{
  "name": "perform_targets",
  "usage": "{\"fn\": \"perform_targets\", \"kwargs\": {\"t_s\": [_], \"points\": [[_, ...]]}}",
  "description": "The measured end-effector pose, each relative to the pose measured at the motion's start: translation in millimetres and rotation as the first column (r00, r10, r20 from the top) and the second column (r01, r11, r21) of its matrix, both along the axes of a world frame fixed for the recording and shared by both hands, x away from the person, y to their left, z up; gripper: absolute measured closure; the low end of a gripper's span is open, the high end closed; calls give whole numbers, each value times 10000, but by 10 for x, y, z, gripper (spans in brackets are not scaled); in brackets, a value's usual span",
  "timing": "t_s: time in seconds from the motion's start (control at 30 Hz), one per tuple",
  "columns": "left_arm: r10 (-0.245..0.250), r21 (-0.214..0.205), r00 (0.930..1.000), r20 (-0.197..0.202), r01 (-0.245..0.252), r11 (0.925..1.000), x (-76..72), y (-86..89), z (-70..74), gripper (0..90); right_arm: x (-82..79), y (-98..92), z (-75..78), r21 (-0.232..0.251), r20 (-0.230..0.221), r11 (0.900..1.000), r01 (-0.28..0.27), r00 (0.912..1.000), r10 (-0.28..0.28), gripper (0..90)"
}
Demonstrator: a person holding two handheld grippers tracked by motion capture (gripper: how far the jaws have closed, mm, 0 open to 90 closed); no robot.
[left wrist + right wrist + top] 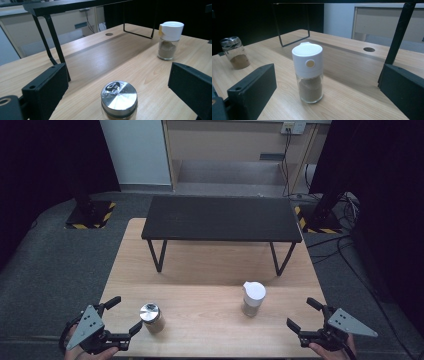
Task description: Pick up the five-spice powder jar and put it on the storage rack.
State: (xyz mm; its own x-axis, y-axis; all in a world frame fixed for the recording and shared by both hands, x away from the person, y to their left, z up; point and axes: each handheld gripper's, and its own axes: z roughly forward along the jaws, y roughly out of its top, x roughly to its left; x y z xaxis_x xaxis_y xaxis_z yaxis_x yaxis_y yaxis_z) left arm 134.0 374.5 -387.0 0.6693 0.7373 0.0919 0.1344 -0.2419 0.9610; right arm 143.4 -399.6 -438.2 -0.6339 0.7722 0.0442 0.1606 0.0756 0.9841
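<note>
— Two jars stand on the wooden table [210, 265], both on the near side of the black shelf [220, 217]. Leftmost, what do you see?

— Left gripper [122, 315], jaws spread wide, nothing between them. Just to its right stands the steel-lidded jar [151, 317], upright, close to the near fingertip; I cannot tell if they touch.

— And further right?

— White-capped jar [253, 298], upright, nearer the shelf's right legs. Then the right gripper [306, 314], jaws apart too, empty, well clear of that jar.

Wooden table [210, 265] with black rack [220, 217], two jars [151, 317]
</note>
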Motion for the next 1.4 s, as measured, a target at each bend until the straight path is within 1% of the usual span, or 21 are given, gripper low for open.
{"fn": "perform_targets", "kwargs": {"t_s": [0.07,0.3,0.37,0.43,0.47,0.53,0.57,0.6,0.67,0.7,0.83,0.9,0.93,1.0,1.03,1.17,1.23,1.27,1.3,1.33,1.4], "points": [[-68,32,9999,-82,68,10000,3,15,26,14,-3,-2,-1,26,5,10000,7,10000,-7,14],[-311,549,9993,-223,323,9980,25,44,185,7,1,-12,-13,154,-20,9999,18,10000,-17,13],[-332,585,9992,-238,345,9977,30,49,205,7,0,-13,-14,194,-47,9998,30,10000,-29,13],[-375,638,9988,-327,395,9972,46,68,262,7,1,-15,-15,199,-48,9998,26,10000,-25,13],[-375,638,9988,-327,395,9972,46,68,262,7,-1,-14,-14,202,-46,9998,37,10000,-36,13],[-482,742,9976,-491,518,9959,67,82,329,7,-1,-14,-16,217,-48,9998,44,10000,-43,13],[-482,742,9976,-491,518,9959,67,82,329,7,0,-15,-17,231,-58,9997,50,10000,-49,14],[-613,843,9959,-669,668,9942,87,98,385,8,0,-15,-18,234,-59,9997,55,10000,-53,13],[-649,965,9947,-796,725,9927,98,107,433,8,0,-17,-19,259,-60,9996,52,10000,-51,13],[-644,1014,9945,-827,727,9922,98,112,454,8,0,-18,-20,269,-65,9996,55,10000,-54,13],[-663,967,9936,-916,751,9925,98,141,495,8,-1,-19,-20,274,-60,9996,46,10000,-44,14],[-651,1053,9934,-946,750,9916,95,149,524,8,0,-19,-21,276,-55,9996,49,10000,-47,14],[-669,1170,9925,-1018,788,9900,99,160,572,8,2,-21,-22,285,-65,9996,43,10000,-41,14],[-673,1211,9922,-1046,798,9894,102,161,589,8,3,-22,-23,302,-64,9995,43,10000,-41,14],[-740,1388,9905,-1162,899,9862,122,164,646,8,3,-23,-24,315,-74,9995,54,10000,-51,15],[-826,1671,9875,-1341,1047,9804,166,152,745,7,7,-26,-29,369,-89,9993,54,9999,-50,15],[-917,1759,9859,-1399,1159,9776,196,155,793,7,7,-28,-30,376,-85,9993,49,10000,-46,16],[-917,1759,9859,-1399,1159,9776,196,155,793,7,7,-28,-30,376,-85,9993,49,10000,-46,16],[-950,1869,9854,-1412,1207,9749,213,157,832,7,7,-29,-31,389,-84,9992,53,10000,-50,16],[-951,1916,9856,-1400,1212,9740,221,162,853,7,8,-29,-32,392,-89,9992,50,9999,-47,16],[-957,1919,9852,-1419,1223,9738,231,169,872,7,9,-30,-33,397,-84,9992,45,10000,-41,17]]}}
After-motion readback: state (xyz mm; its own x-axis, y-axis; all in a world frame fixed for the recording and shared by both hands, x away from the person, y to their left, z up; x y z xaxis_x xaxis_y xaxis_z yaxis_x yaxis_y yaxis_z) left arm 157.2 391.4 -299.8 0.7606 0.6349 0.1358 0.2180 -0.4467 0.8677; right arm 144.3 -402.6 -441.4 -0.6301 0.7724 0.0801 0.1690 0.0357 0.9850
